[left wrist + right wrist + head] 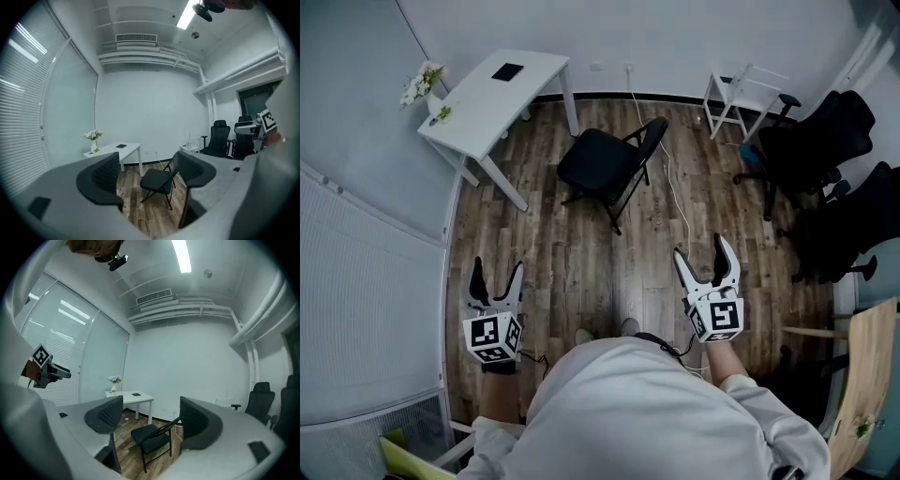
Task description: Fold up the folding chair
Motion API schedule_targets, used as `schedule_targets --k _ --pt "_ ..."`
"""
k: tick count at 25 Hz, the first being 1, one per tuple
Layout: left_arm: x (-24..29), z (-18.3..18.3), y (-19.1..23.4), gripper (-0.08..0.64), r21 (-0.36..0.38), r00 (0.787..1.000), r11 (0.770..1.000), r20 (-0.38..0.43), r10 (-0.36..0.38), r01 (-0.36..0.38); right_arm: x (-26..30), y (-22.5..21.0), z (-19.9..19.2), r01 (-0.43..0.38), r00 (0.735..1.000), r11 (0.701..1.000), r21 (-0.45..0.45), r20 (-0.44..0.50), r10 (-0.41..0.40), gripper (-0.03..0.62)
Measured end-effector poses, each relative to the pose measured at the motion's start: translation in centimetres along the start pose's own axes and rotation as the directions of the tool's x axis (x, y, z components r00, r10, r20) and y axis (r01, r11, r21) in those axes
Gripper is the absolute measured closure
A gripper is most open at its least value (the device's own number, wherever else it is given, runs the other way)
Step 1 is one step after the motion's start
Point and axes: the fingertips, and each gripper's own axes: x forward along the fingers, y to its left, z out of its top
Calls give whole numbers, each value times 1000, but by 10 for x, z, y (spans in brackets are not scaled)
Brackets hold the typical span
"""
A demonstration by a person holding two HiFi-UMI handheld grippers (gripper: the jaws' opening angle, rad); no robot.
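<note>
The folding chair (602, 161) stands unfolded on the wooden floor (572, 272), toward the far end of the room, just beside the near corner of the white table (502, 89). Its black seat faces the table side and its backrest rises on the side toward the office chairs (814, 141), so its front-to-back line runs across the head view, slanting slightly away.

Both grippers are well apart from it, with bare floor between. The chair lies straight ahead and roughly midway between them. The left gripper (498, 267) has its jaws spread wide with nothing in them; its own view frames the chair (157, 180) in the gap, far off. The right gripper (700, 247) is likewise wide apart and empty, with the chair (151, 439) seen between its jaws at a distance.

The right gripper looks the nearer to the backrest, the left to the seat's front edge, so folding probably calls for stepping forward first. A white cable (677, 202) trails along the floor beside the chair's legs.
</note>
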Motion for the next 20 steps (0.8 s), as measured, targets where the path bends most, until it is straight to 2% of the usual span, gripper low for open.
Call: schedule_targets --k 7,12,17,20 --pt "9 -10 -26 170 -12 999 999 -39 38 -39 5 -23 -25 -64 997 998 15 -41 65 225" --pt "13 -31 -39 170 -25 994 998 -90 55 -58 23 -30 -44 -122 990 992 19 -65 123 225" --pt "28 -37 -16 170 -41 992 997 -106 67 -72 53 -16 -49 -147 986 989 28 -74 149 227" --pt "51 -41 4 170 -48 993 998 -109 46 -51 74 -4 -48 -145 986 989 11 -75 146 229"
